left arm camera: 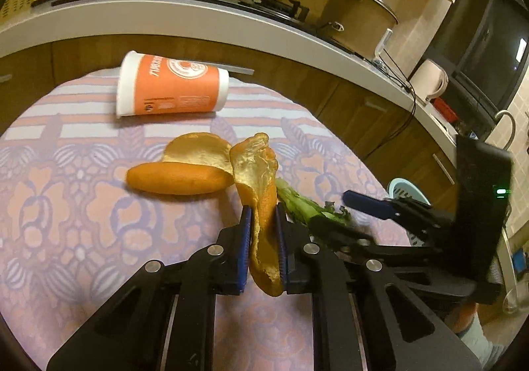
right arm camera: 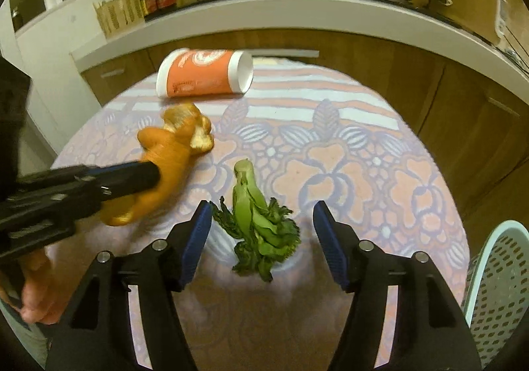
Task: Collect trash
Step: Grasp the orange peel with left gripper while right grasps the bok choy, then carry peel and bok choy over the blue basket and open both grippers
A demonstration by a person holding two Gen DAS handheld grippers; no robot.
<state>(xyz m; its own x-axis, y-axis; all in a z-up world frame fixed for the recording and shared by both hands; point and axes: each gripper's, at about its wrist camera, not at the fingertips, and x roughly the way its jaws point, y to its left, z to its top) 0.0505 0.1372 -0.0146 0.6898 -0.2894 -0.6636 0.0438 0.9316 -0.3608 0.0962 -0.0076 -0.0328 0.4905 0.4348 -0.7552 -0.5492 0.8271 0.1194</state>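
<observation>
Pinching one lobe of the orange peel [left arm camera: 261, 205] between its blue pads, our left gripper [left arm camera: 263, 248] has the first scrap in hand; the pads press on the rind from both sides, and the rest of the peel trails toward eleven o'clock onto the patterned tablecloth [left arm camera: 82, 205]. Farther off at eleven o'clock, the orange paper cup [left arm camera: 172, 88] lies on its side, untouched, near the far edge of the table.

Moving rightward, the wilted leafy green stalk [right arm camera: 258, 222] lies flat on the cloth just right of the peel, its pale cut end pointing to twelve o'clock. Our right gripper [right arm camera: 263, 239] hovers over it with its jaws spread wide, one pad on either side of the leaves and neither touching, as far as we can tell.

At four o'clock in the right wrist view, the pale blue perforated basket [right arm camera: 499, 275] stands just off the table edge, and we judge it to be where the trash goes.

We judge the step as a double pickup: peel gripped, greens bracketed. Next we need to lower the right jaws, close on the stalk's firmer stem, then carry both scraps to the basket.
</observation>
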